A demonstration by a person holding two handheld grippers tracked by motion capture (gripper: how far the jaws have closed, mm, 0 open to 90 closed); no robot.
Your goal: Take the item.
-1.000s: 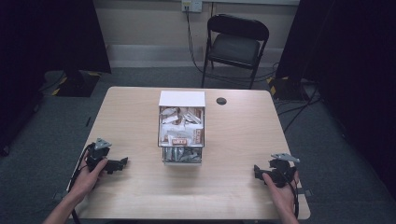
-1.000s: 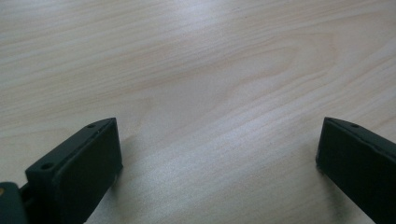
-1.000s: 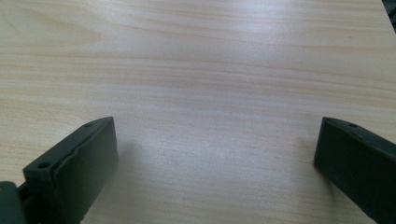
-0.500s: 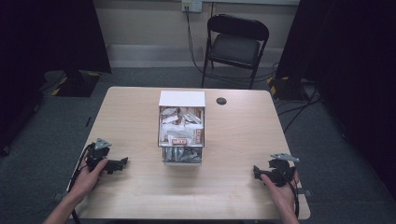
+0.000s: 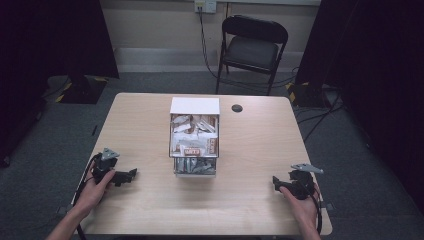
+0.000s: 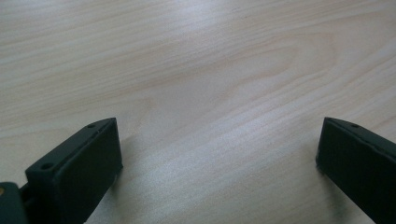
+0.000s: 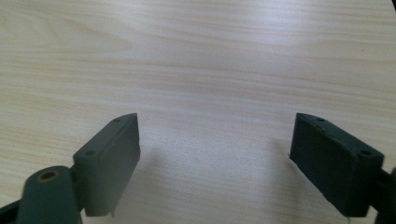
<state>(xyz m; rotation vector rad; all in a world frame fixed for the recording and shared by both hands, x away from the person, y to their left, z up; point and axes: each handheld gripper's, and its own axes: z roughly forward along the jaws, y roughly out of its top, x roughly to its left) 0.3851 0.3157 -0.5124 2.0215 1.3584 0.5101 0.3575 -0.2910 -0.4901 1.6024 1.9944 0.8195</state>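
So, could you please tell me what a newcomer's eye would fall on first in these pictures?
Probably the clear box stuffed with small packets, standing mid-table with its white lid toward the far side. Next, the two hand-held grippers resting near the table's front edge: the left gripper and the right gripper, both with jaws apart over bare wood. Behind stands a black folding chair.

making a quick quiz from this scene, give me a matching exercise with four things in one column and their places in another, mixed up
Things:
1. clear plastic box of snack packets
2. small round black disc
3. black folding chair
4. left gripper

Places:
a. on the floor beyond the light wooden table
b. table's near left part, in a hand
c. middle of the table
d. on the table, near its far edge

Pairs: 1-c, 2-d, 3-a, 4-b
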